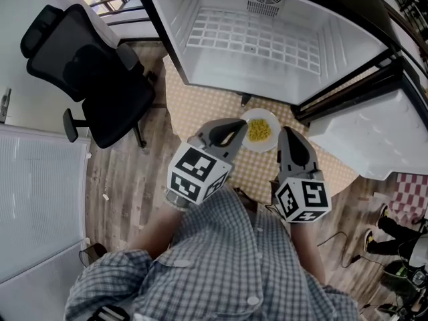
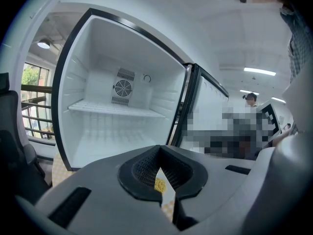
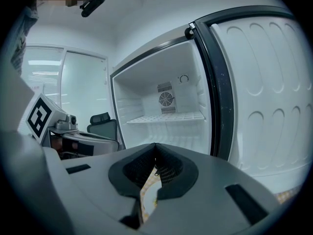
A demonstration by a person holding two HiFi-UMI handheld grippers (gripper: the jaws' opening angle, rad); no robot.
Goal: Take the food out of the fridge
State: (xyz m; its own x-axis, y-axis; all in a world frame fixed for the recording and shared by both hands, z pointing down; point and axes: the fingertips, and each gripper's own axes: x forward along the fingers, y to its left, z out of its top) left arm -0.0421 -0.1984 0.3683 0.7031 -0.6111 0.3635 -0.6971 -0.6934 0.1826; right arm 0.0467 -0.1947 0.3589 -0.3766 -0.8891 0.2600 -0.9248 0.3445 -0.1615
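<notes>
Yellow food (image 1: 259, 131) on white plate (image 1: 250, 116), before open fridge (image 1: 254, 39)

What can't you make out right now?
- Yellow food on the plate: too small to identify, head view.
- Whether the plate rests on the table: steep head view; jaws block both gripper views.
- Room past the fridge door: mosaic-patched, left gripper view.

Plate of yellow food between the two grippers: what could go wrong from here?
1. The left gripper and the right gripper each seem to pinch only the rim of the plate, from opposite sides. If the hands move unevenly, it could tilt and spill the loose yellow food onto the checkered cloth.
2. The open fridge door hangs close on the right. Swinging the plate that way could knock it.
</notes>
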